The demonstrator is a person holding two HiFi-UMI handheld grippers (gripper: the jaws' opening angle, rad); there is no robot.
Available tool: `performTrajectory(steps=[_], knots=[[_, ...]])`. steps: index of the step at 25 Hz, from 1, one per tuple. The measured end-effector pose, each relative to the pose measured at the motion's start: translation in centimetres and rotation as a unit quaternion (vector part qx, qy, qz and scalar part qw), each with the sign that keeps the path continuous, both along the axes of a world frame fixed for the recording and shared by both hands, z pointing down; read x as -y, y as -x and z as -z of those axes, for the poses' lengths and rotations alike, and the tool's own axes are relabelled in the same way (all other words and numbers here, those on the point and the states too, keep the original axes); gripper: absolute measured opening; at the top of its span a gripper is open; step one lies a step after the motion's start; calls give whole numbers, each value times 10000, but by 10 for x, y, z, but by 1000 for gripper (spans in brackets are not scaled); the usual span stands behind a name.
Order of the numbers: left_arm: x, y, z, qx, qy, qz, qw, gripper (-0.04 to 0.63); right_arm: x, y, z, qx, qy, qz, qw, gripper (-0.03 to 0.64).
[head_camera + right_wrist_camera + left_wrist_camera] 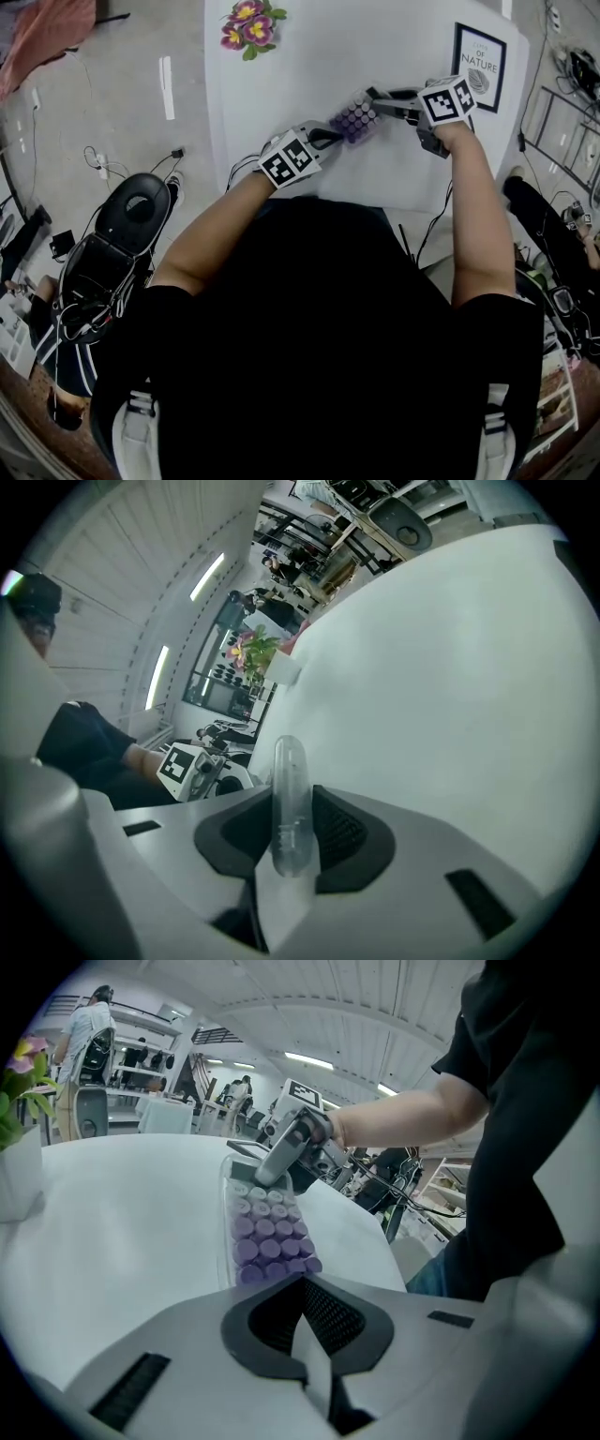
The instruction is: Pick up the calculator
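calculator (354, 120) sits edge-on between the right gripper (377, 97) jaws, which are clamped on its clear rim, so the grasp looks made. the lift is what's left, and i can't tell if it has cleared the table (309, 66). left gripper (328, 139) jaws are pressed together and empty, the calculator's near end just ahead of them. bare tabletop lies beyond both. a framed print (479, 54) stands behind the right jaws, and flowers (248, 23) are well off.

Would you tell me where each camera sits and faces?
Head view: on the person's head, facing steeply down: forearms, left gripper, right gripper, calculator, table.
Left gripper view: on that gripper, facing along the calculator to the right gripper, forearm.
Right gripper view: on that gripper, facing over the table; left gripper visible.
Shared: calculator.
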State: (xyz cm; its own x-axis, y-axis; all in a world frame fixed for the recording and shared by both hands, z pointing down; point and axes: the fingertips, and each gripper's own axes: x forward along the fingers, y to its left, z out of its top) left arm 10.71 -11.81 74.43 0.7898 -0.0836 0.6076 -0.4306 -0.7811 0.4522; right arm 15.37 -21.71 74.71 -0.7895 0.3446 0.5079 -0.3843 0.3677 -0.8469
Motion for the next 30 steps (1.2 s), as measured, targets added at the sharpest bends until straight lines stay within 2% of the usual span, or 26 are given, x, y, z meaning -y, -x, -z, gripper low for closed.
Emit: performTrajectory(steps=[5,13,18,30], knots=[[-2,-2,-5,36,-65,-100,9999,17,0,3,1,28,-126,122,9998,114],[-6,12,1,67,58,108,9999,18,-14,2,9,71,-75,130,9999,109],[-4,13,18,49,-10,124,9999,18,-16,-5,22,152,-126,-160,9997,107],[-2,18,77,-6,-456,5,9990,18,-6,-32,80,242,-772,-1079,9909,107]])
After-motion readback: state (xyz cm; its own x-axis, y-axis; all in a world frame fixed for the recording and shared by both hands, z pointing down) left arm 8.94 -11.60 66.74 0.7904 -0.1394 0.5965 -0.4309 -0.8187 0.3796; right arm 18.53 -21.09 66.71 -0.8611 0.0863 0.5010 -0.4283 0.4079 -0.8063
